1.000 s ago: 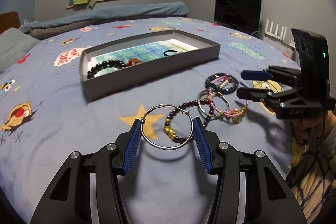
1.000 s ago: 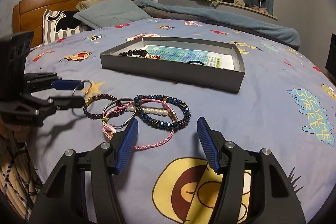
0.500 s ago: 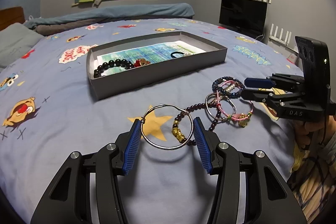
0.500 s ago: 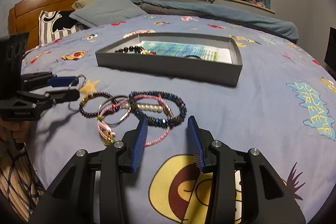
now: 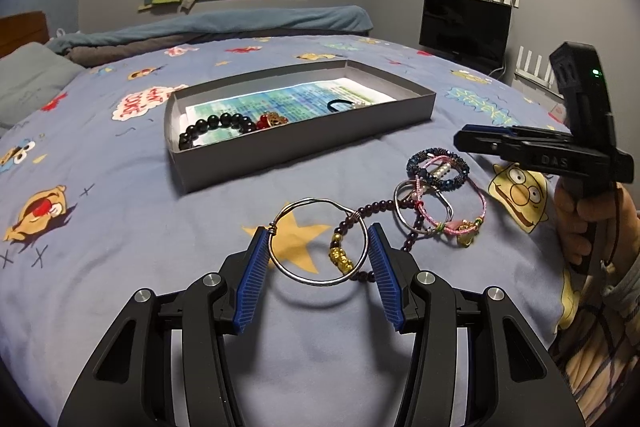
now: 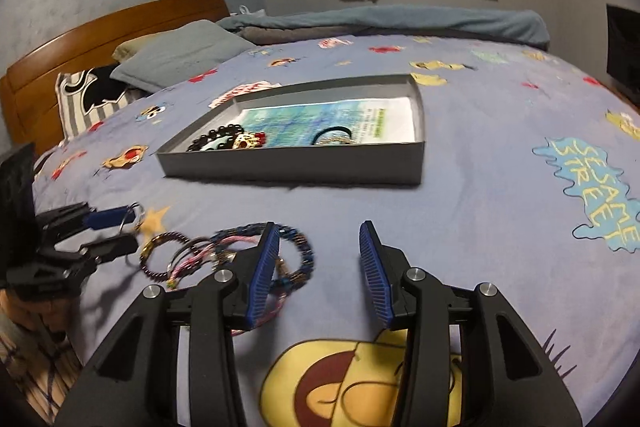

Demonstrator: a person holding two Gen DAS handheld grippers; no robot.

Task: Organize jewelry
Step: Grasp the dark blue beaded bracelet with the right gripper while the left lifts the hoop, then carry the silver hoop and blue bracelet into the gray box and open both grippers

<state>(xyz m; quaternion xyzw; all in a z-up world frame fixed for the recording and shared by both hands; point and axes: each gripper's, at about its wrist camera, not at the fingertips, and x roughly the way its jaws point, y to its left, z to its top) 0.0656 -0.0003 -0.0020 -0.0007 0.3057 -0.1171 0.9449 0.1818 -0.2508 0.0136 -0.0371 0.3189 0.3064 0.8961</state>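
Note:
My left gripper point(image 5: 318, 241) is shut on a silver wire bangle point(image 5: 304, 202) and holds it a little above the bedspread. A pile of bracelets point(image 5: 436, 195) lies to its right: dark beaded, blue beaded, pink cord, silver ring. A grey shallow box point(image 5: 304, 143) beyond holds a black bead bracelet point(image 5: 216, 125), a red-gold charm and a black hair tie. My right gripper point(image 6: 318, 259) is open and empty, above the bedspread just right of the bracelet pile point(image 6: 224, 255). The box point(image 6: 296, 167) lies ahead of it.
The bed has a blue cartoon-print cover point(image 5: 100, 227). Pillows point(image 6: 176, 55) and a wooden headboard point(image 6: 100, 27) are at one end. A folded blanket point(image 5: 224, 23) lies at the far side. A black monitor point(image 5: 464, 27) stands by the wall.
The left gripper has risen and tilted with the bangle. The right gripper has lifted and swung right, and its jaws have narrowed somewhat.

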